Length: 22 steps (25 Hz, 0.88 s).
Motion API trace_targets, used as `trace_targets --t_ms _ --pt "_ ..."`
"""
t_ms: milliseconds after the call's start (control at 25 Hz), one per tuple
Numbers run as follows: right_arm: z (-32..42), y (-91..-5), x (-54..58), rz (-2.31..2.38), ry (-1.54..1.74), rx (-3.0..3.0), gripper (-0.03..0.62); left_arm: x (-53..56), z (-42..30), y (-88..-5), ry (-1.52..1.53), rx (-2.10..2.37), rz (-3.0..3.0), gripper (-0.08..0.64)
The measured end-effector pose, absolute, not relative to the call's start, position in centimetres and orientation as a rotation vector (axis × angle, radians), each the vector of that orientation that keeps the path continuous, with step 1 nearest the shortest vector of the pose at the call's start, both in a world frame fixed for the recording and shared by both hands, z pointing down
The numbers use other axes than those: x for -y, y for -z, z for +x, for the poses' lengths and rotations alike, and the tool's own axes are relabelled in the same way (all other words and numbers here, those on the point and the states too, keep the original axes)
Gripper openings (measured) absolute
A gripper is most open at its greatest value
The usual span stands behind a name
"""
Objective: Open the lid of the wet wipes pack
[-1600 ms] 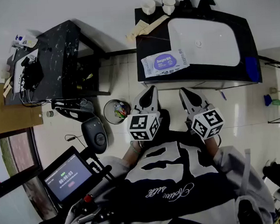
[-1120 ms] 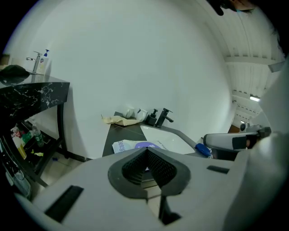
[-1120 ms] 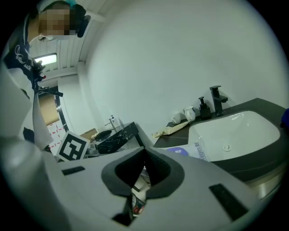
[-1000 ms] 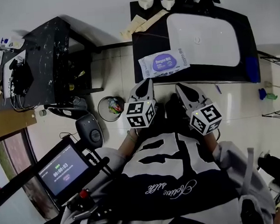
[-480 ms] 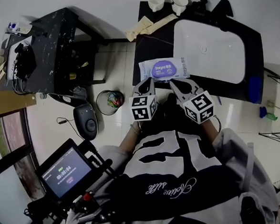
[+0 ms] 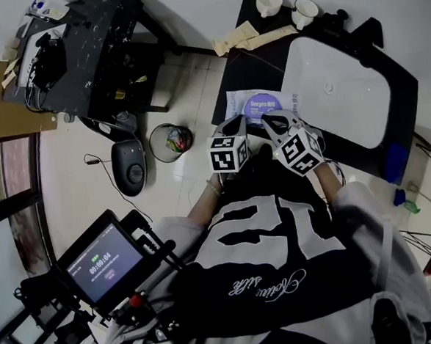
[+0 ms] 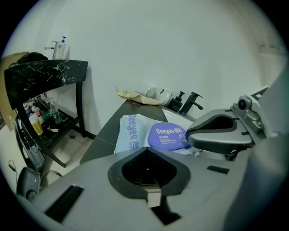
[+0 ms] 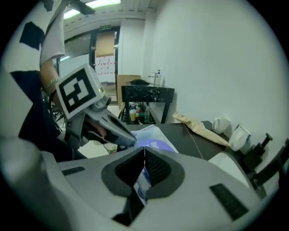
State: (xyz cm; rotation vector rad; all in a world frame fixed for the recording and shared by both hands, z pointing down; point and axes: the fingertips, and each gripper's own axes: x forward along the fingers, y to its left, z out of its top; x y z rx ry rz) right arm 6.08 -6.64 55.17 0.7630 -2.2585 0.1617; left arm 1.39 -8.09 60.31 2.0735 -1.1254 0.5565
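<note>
The wet wipes pack, white with a round purple lid, lies flat on the black counter left of the sink. The lid is down. My left gripper is at the pack's near left edge, and my right gripper is at its near right edge. Both are shut and hold nothing. In the left gripper view the pack and lid lie just past my shut left gripper, with the right gripper beside the lid. The right gripper view shows the lid behind my right gripper.
A white sink basin with a black faucet fills the counter's right. Two white cups and a paper bag sit at the back. A bin and a black marbled shelf table stand on the left.
Both grippers have moved forward from in front of the counter to the pack's near edge, closer together. The pack has not moved and its lid stays down.
</note>
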Motion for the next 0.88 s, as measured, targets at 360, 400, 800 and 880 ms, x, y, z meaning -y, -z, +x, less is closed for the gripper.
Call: trace_targets --t_ms 360,400,800,880 --pt "6.0 -56.4 5.9 0.562 0.042 2.126 0.067 7.5 1.4 -59.5 -0.519 1.126 2.065 -0.002" --pt "5.8 -56.4 5.9 0.542 0.056 2.122 0.067 7.5 1.3 -59.5 -0.514 1.133 2.063 -0.002" --pt "4.2 -58.0 5.5 0.359 0.37 2.008 0.066 7.5 1.1 -59.7 -0.53 1.12 2.095 -0.002" --pt "4.2 -58.2 5.4 0.341 0.44 2.002 0.063 7.5 1.3 -59.9 -0.565 1.107 2.121 -0.002"
